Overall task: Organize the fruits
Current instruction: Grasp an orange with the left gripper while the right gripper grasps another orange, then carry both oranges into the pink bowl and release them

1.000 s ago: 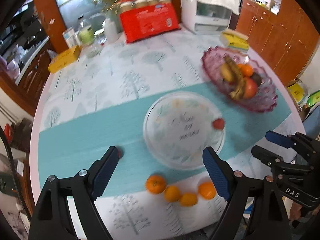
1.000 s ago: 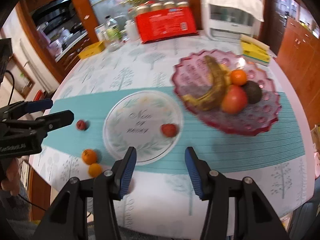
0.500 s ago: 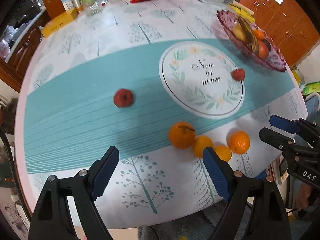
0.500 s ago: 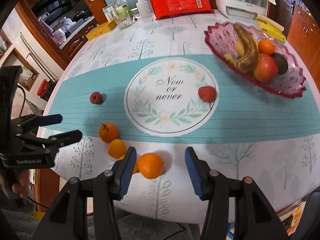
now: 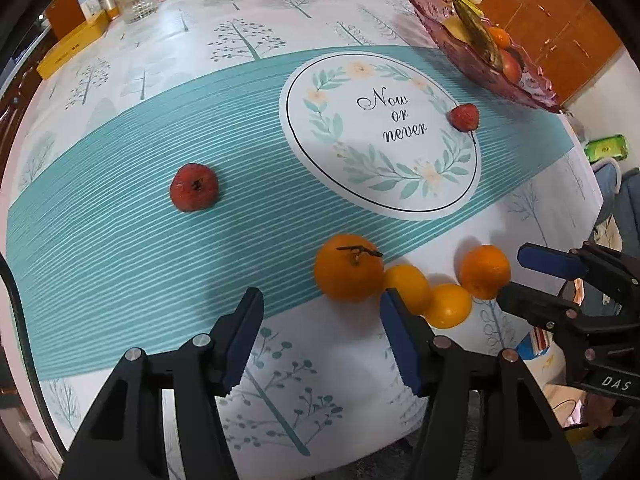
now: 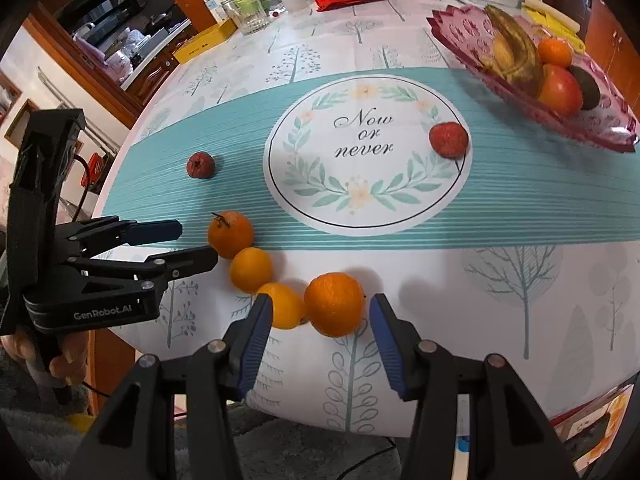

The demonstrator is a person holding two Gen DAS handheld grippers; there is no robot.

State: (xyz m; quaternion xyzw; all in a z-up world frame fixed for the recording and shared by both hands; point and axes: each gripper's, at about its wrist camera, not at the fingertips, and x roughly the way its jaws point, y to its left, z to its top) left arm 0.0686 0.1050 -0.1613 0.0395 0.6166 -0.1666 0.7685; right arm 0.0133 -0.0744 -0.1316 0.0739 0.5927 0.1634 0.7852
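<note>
Four oranges sit in a row near the bench's front edge. The left tool (image 5: 322, 322), its jaws just narrowed but gripping nothing, hovers with the stemmed orange (image 5: 349, 267) just ahead of its fingertips. The right tool (image 6: 316, 320) is released, unclenched, with the rightmost orange (image 6: 334, 304) between its fingers (image 6: 254, 336), untouched.

Four oranges (image 6: 334, 304) are clustered near the tabletop (image 6: 500, 288) edge, three touching in a curved row. Two small red fruits (image 5: 194, 192) lie apart on the teal stripe. More fruit is piled in the pink bowl (image 6: 600, 120).
</note>
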